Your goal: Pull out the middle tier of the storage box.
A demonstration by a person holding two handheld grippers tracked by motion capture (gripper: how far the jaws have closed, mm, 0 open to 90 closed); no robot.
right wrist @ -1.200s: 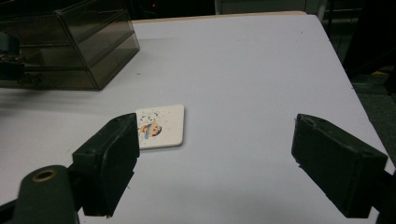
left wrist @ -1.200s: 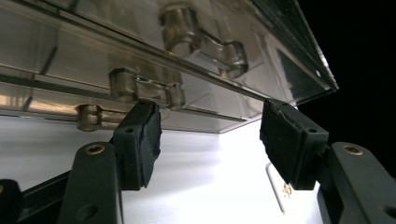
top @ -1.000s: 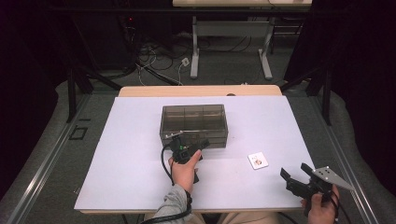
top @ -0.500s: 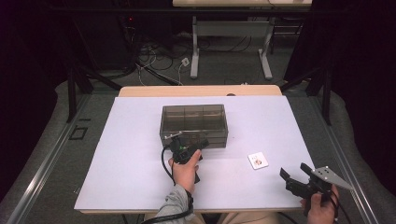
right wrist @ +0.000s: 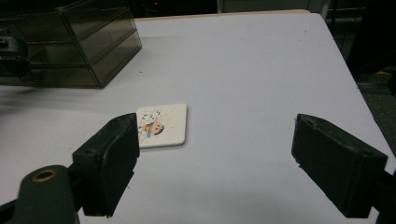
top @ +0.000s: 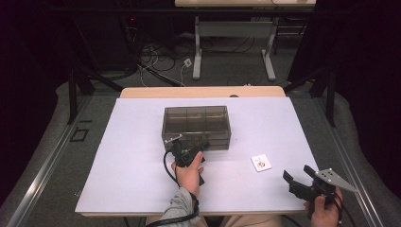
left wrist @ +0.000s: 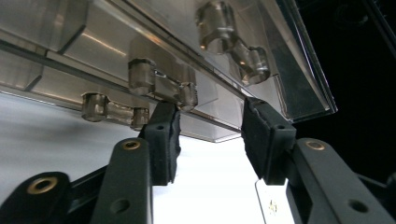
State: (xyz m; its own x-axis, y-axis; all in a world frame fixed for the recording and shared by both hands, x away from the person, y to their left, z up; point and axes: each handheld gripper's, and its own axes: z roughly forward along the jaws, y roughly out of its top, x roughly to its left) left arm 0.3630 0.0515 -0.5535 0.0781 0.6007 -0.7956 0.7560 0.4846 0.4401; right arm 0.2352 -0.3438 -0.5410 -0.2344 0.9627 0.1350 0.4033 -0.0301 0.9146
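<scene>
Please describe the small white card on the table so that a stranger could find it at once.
On the white table, look right of the smoky clear drawer box. The small white card lies flat there, alone, with a small colourful picture printed on it.

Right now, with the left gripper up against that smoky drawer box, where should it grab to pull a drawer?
Probably the middle drawer handle, a clear bar between two knobs standing proud of the front of the smoky drawer box. Come from the person's side, head on. The left gripper has just been closing; its fingers sit just under that bar, not yet pinching it, so raise them slightly first.
</scene>
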